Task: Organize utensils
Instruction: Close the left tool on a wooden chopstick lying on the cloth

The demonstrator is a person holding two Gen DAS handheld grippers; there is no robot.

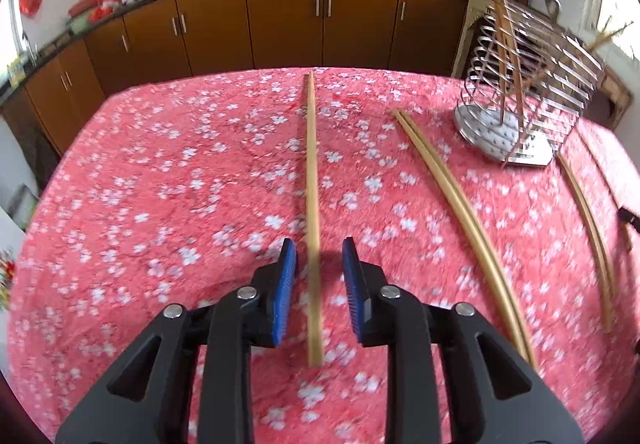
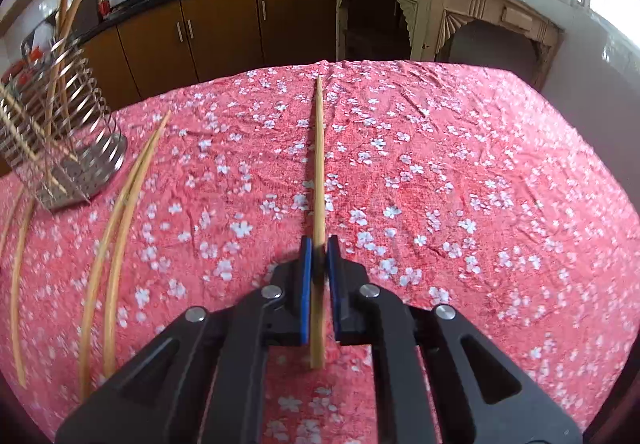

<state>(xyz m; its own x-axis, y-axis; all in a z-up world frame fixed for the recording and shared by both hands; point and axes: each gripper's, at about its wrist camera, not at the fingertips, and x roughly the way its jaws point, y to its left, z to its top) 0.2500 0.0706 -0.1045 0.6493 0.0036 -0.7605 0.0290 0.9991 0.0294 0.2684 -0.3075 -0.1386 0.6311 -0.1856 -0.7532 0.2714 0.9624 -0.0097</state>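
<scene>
- Your left tongs (image 1: pixel 316 258) stand apart, their blue ribbed pads (image 1: pixel 285 284) on either side of a long pale wooden chopstick (image 1: pixel 311 180); the pads do not touch it.
- That chopstick lies flat on the pink cloth with white blossoms (image 1: pixel 180 172) that covers the tabletop, pointing straight away from you.
- To its right, two more pale wooden chopsticks (image 1: pixel 452 196) lie side by side, touching along most of their length.
- Further right again, another chopstick (image 1: pixel 588 220) rests near the cloth's edge.
- The silver wire utensil holder with a perforated base (image 1: pixel 520 100) stands at the far right, just beyond the pair, with chopsticks (image 1: pixel 502 16) leaning upright in it.
- Your right tongs (image 2: pixel 318 258) are clamped on a single wooden chopstick (image 2: pixel 319 164), which runs between the pads and out ahead over the cloth (image 2: pixel 480 184); you cannot tell whether its far tip rests on the fabric.
- In the right wrist view the wire holder (image 2: pixel 52 132) sits at the far left, with the loose pair (image 2: pixel 124 204) between it and your right tongs.
- Brown kitchen cabinets (image 1: pixel 280 24) line the wall beyond the tabletop.
</scene>
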